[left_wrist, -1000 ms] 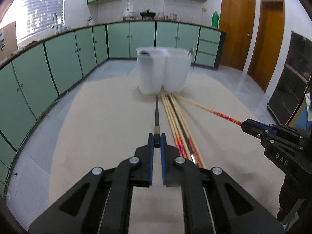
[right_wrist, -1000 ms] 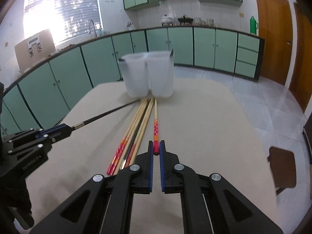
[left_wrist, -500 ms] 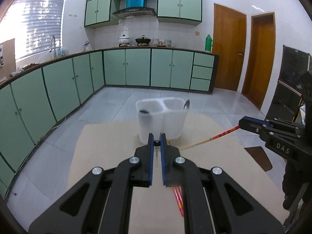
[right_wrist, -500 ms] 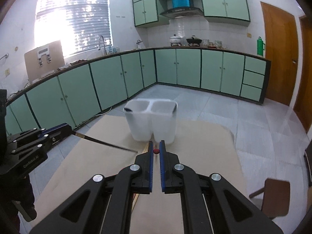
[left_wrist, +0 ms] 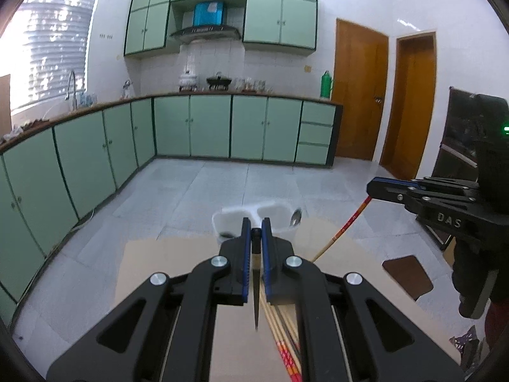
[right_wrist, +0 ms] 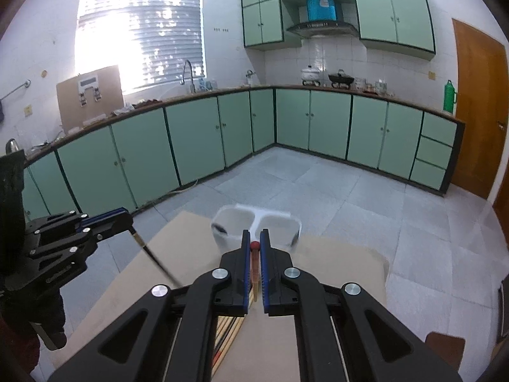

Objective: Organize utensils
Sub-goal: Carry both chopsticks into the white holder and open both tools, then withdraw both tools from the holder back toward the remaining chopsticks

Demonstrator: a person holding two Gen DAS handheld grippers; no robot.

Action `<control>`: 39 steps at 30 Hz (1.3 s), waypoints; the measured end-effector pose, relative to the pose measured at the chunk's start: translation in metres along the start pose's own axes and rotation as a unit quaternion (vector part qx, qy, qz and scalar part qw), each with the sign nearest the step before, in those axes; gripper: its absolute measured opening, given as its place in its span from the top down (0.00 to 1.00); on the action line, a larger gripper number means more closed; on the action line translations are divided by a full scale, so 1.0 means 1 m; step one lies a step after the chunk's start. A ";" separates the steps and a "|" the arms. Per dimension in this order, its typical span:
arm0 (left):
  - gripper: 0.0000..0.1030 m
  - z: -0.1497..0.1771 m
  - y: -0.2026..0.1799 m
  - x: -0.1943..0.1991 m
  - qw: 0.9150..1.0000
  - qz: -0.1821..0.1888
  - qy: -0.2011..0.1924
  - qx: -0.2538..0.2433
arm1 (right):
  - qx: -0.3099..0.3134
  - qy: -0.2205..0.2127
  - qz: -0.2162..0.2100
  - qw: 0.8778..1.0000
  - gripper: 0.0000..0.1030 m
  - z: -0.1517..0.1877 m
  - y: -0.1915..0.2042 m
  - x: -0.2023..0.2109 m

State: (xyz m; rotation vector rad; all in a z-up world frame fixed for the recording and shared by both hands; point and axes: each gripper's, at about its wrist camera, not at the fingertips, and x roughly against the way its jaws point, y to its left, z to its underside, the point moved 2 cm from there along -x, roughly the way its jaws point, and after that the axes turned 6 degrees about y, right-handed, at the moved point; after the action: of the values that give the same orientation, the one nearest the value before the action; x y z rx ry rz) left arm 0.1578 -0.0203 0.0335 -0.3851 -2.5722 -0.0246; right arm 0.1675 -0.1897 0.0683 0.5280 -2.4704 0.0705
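Left wrist view: left tool (left_wrist: 255,232) clamps black chopstick (left_wrist: 255,299), short of white holder (left_wrist: 254,215).
Right tool (right_wrist: 254,244): clamps red-tipped chopstick (right_wrist: 254,265), same side of holder.

Your left hand-held gripper (left_wrist: 256,230) is black, with blue finger pads (left_wrist: 244,254), silver screws; the right hand-held gripper (left_wrist: 370,189) reads "DAS".

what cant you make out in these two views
- Left wrist view: the loose chopsticks on the table are mostly hidden by the left tongs.
- Right wrist view: the white holder is blurred, its contents unclear; the right tongs cover its front.
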 end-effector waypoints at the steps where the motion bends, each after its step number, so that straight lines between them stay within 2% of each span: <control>1: 0.94 -0.008 -0.002 0.004 1.000 0.003 -0.009 -0.004 | 0.002 -0.006 -0.003 1.000 0.94 -0.008 0.001 0.003; 9: 0.94 -0.072 -0.015 0.012 0.997 0.013 -0.078 -0.027 | 0.022 -0.052 -0.005 0.998 0.94 -0.073 -0.002 0.028; 12: 0.94 -0.094 -0.020 0.007 0.994 0.008 -0.103 -0.035 | 0.029 -0.051 0.006 0.998 0.94 -0.091 -0.004 0.020; 16: 0.94 -0.120 -0.021 -0.021 0.992 0.000 -0.120 -0.034 | 0.029 -0.040 0.015 0.999 0.94 -0.101 -0.008 -0.001; 23: 0.94 -0.117 -0.003 -0.088 0.994 -0.009 -0.105 -0.010 | 0.032 -0.008 0.040 0.999 0.94 -0.093 -0.012 -0.057; 27: 0.94 -0.104 0.010 -0.119 0.997 -0.003 -0.071 0.006 | 0.021 0.016 0.034 0.999 0.94 -0.082 -0.015 -0.087; 31: 0.93 -0.090 0.017 -0.133 0.999 -0.006 -0.048 0.005 | 0.011 0.040 0.030 0.999 0.94 -0.070 -0.021 -0.107; 33: 0.92 -0.085 0.020 -0.131 0.999 -0.007 -0.043 0.001 | 0.008 0.044 0.031 0.999 0.89 -0.066 -0.024 -0.111; 34: 0.87 -0.082 0.021 -0.129 0.999 -0.008 -0.042 -0.001 | 0.007 0.043 0.035 0.998 0.77 -0.064 -0.026 -0.111; 35: 0.77 -0.080 0.022 -0.127 0.999 -0.010 -0.042 -0.002 | 0.006 0.041 0.039 0.998 0.65 -0.062 -0.027 -0.110; 37: 0.70 -0.076 0.024 -0.119 0.999 -0.013 -0.042 0.001 | 0.002 0.036 0.048 0.998 0.60 -0.059 -0.030 -0.106; 39: 0.67 -0.070 0.025 -0.108 0.999 -0.016 -0.043 0.001 | -0.007 0.029 0.051 0.998 0.56 -0.054 -0.034 -0.098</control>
State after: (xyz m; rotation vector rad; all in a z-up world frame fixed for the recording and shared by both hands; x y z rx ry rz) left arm 0.2883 -0.0319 0.0365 -0.3502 -2.6638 -0.0175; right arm 0.2827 -0.1771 0.0535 0.3875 -2.4389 0.1069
